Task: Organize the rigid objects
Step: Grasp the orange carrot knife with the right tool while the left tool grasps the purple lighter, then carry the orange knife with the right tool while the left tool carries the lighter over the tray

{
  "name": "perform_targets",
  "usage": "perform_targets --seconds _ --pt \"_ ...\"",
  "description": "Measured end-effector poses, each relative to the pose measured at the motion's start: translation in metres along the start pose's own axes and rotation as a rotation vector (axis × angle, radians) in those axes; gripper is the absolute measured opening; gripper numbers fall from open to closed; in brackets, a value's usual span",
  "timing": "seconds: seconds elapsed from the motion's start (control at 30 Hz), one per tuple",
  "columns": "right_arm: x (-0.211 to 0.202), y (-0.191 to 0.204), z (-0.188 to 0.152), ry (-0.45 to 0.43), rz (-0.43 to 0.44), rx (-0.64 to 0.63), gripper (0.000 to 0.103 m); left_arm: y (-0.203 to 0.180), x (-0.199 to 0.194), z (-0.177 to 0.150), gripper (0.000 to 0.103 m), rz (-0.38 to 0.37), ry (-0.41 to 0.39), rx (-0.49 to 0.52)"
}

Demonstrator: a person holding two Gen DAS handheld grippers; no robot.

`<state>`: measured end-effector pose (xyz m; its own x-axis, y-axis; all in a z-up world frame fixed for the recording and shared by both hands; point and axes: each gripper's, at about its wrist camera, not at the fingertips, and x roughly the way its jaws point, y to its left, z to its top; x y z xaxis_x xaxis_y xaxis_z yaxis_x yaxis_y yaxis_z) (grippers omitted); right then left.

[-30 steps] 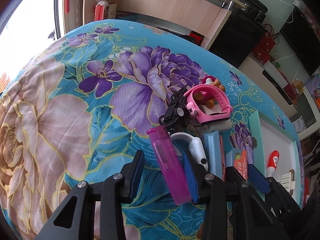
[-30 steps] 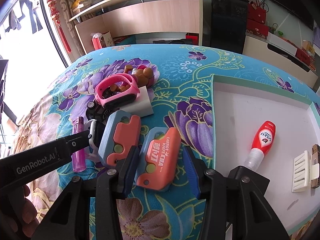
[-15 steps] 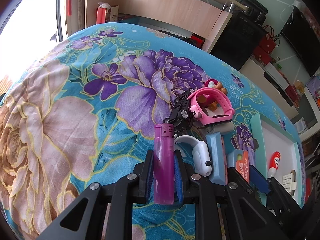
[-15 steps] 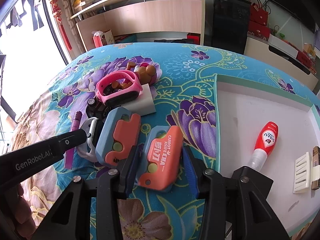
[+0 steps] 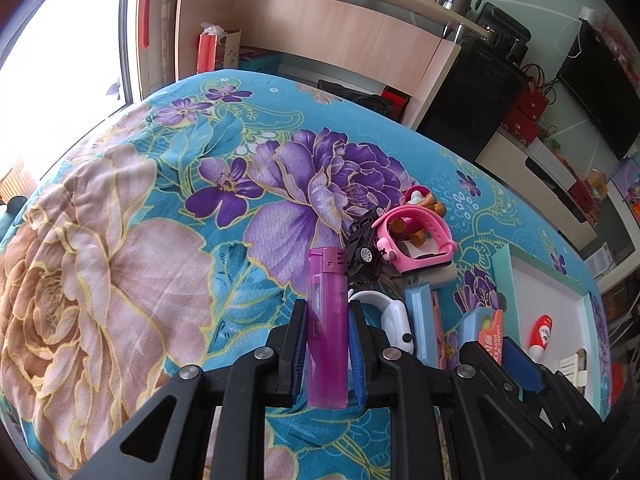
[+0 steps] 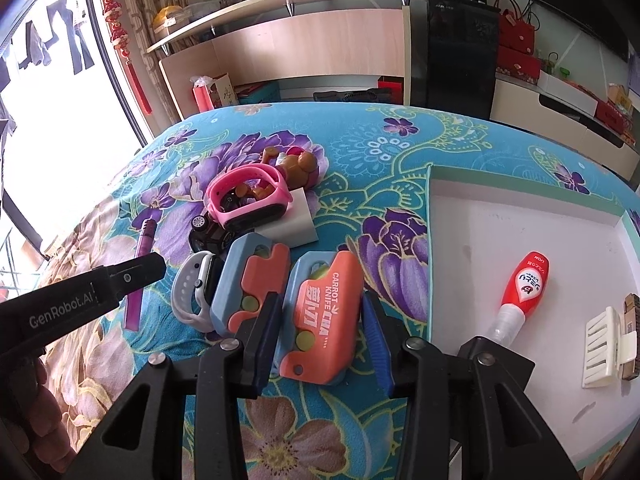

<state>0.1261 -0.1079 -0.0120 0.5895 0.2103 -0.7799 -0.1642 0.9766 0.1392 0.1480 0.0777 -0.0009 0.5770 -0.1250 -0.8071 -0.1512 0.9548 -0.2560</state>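
My left gripper (image 5: 328, 316) is shut on a purple lighter (image 5: 327, 320) and holds it upright above the flowered cloth; the lighter also shows in the right wrist view (image 6: 138, 280). My right gripper (image 6: 320, 312) is open around an orange and blue carrot knife (image 6: 322, 312), with both pads beside it; I cannot tell if they touch. A second carrot knife (image 6: 250, 284) lies just left of it. A white tray (image 6: 480, 240) at right holds a red-capped bottle (image 6: 522, 292) and a white clip (image 6: 604, 344).
A pile left of the tray holds a pink watch (image 6: 248, 196), a black toy car (image 6: 208, 232), a white watch (image 6: 192, 292), a white box (image 6: 294, 220) and a brown figure (image 6: 298, 166). Shelves and cabinets stand beyond the table's far edge.
My left gripper has closed on the purple lighter and lifted it, tipping it upright. My right gripper has stayed open around the carrot knife, with its jaws slightly narrower.
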Motion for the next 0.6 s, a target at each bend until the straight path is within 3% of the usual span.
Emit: perform_targets --seconds 0.33,0.6 --pt "-0.018 -0.007 0.006 -0.056 0.006 0.021 0.042 -0.009 -0.015 0.003 0.021 -0.008 -0.041 0.024" --pt "-0.041 -0.03 0.013 -0.115 -0.015 0.065 0.043 -0.043 -0.02 0.002 0.021 -0.035 -0.057 0.108"
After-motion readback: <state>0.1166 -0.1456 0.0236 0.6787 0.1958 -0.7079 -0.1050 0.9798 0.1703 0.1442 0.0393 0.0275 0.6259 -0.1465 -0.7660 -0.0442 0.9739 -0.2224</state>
